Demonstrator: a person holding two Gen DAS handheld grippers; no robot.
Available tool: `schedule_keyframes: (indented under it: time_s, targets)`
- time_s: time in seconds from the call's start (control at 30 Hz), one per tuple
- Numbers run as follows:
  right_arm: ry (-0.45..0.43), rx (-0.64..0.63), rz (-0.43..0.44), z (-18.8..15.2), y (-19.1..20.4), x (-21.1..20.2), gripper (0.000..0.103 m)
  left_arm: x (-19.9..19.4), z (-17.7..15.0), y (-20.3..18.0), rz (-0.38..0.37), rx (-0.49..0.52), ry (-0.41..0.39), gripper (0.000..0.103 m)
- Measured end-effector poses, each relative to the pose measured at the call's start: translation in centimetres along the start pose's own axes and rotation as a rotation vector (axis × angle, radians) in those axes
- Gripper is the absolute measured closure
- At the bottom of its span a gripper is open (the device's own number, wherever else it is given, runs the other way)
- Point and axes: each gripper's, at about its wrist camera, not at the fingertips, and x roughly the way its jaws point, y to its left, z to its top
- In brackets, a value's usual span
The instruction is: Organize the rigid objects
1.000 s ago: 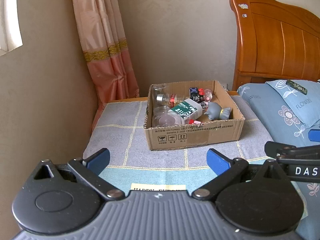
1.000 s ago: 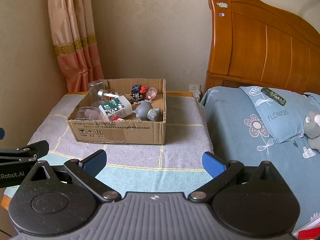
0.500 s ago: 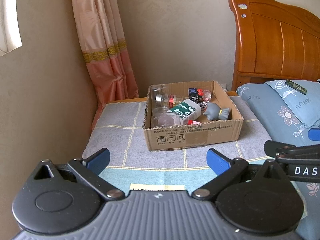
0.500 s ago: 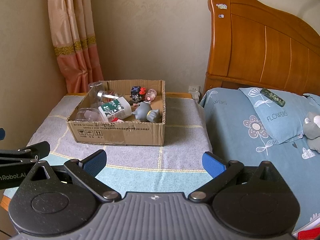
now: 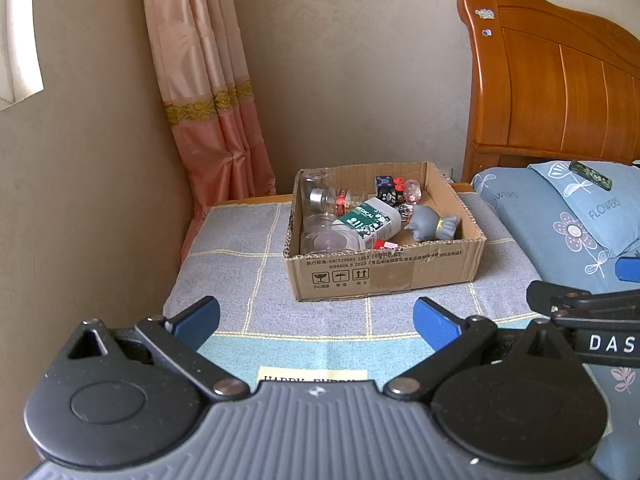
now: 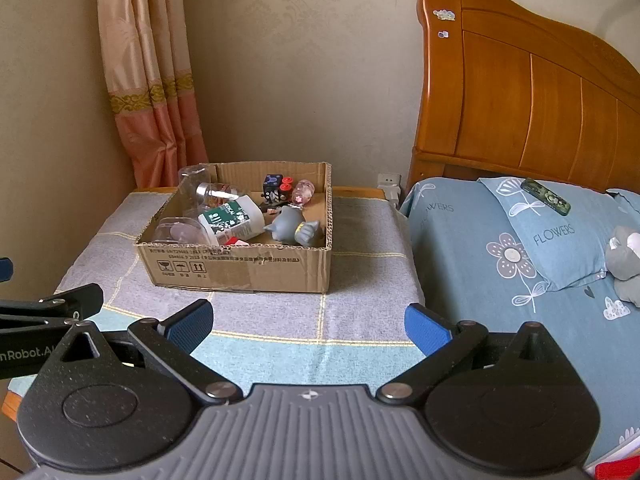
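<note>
Left wrist view: left gripper (image 5: 316,316) gapes wide with nothing between its blue pads, hanging over the checked cloth (image 5: 240,280); right gripper (image 6: 308,322) is spread just as wide and equally bare. Ahead of both, well apart from the fingertips, sits the box (image 5: 384,272), with jars (image 5: 328,240), a white bottle (image 5: 372,220), a grey toy (image 5: 432,226) and dice (image 5: 386,192) jumbled inside. That fits either things gathered in or things waiting to be sorted out. Any reach should come in over the near wall from above, jaws squared to one piece, clear of the glass.
</note>
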Motion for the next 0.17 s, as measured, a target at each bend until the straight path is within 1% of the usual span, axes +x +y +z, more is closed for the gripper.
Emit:
schedule_keyframes:
  time_s: [0.17]
  targets:
    - [-0.001, 0.000, 0.000, 0.00, -0.04, -0.03, 0.000, 0.00, -0.01, -0.03, 0.000, 0.002, 0.001, 0.001]
